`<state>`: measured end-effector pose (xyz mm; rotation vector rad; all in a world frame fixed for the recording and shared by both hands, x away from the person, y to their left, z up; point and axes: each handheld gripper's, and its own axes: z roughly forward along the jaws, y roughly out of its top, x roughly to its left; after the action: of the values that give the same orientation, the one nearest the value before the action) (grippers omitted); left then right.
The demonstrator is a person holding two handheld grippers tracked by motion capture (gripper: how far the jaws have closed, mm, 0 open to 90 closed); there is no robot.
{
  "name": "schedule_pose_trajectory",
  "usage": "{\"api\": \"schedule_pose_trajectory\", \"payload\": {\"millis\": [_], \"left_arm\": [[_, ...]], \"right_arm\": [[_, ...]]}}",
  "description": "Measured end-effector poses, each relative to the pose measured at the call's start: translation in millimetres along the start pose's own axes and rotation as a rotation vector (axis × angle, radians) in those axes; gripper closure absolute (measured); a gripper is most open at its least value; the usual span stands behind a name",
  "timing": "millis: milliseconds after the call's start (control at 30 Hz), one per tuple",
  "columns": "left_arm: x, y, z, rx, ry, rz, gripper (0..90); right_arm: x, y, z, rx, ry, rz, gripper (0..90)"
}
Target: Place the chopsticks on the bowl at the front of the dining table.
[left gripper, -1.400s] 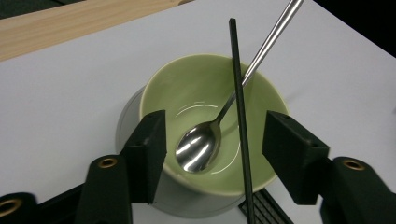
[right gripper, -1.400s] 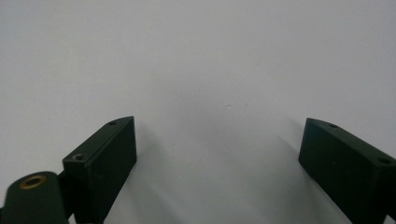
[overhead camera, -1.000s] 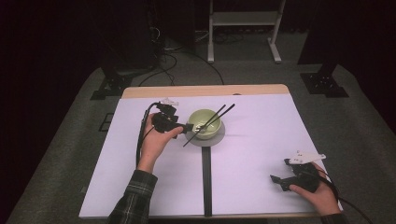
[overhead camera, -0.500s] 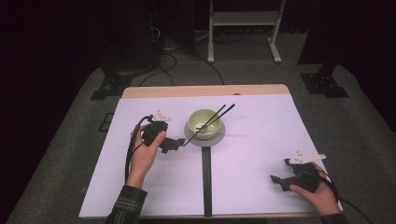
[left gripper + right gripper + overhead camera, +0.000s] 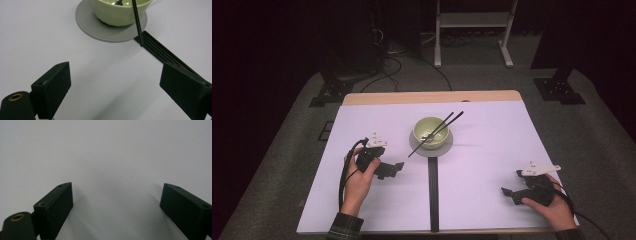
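Observation:
A pale green bowl [image 5: 431, 131] [image 5: 117, 12] sits on a grey round coaster [image 5: 416, 147] [image 5: 100, 30] at the table's middle. Two black chopsticks [image 5: 447, 122] [image 5: 137, 22] lean across the bowl, lower tips at the coaster's front edge. My left gripper [image 5: 394, 167] [image 5: 120, 82] rests left of and nearer than the bowl, pointing toward it. Its jaws have just been opening and stand wide, with nothing between them. My right gripper [image 5: 508, 194] [image 5: 117, 202] lies near the front right corner, open over bare white surface.
A white sheet [image 5: 492, 150] covers the table, with a black strip [image 5: 432, 195] [image 5: 162, 51] running from the coaster to the front edge. Beyond the far wooden edge [image 5: 432, 97] are dark stands, cables and a white frame on the floor.
My left hand drew its gripper back from beside the bowl, leftward and toward the front edge. The chopsticks stay leaning on the bowl. The right hand has not moved.

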<state>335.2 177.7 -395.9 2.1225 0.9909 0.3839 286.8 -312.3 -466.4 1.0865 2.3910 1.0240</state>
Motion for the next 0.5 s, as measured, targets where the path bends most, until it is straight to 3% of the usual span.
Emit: {"api": "schedule_pose_trajectory", "payload": {"millis": [67,200,367,500], "left_arm": [[-1.7,-5.6,-2.4,-0.004,-0.005,0.003,9.0],[-4.8,-17.4,-6.2,-0.014,-0.063,-0.020,9.0],[-12.1,-26.0,-7.9,-0.029,-0.075,-0.016,9.0],[-20.4,-29.1,-4.5,-0.042,-0.056,-0.011,9.0]], "right_arm": [[0.0,0.0,0.0,0.000,0.000,-0.001,9.9],[-0.1,0.0,0.0,0.000,0.000,-0.001,10.0],[-0.1,0.0,0.0,0.000,0.001,0.000,9.9],[-0.2,0.1,0.1,0.000,0.002,0.000,9.9]]}}
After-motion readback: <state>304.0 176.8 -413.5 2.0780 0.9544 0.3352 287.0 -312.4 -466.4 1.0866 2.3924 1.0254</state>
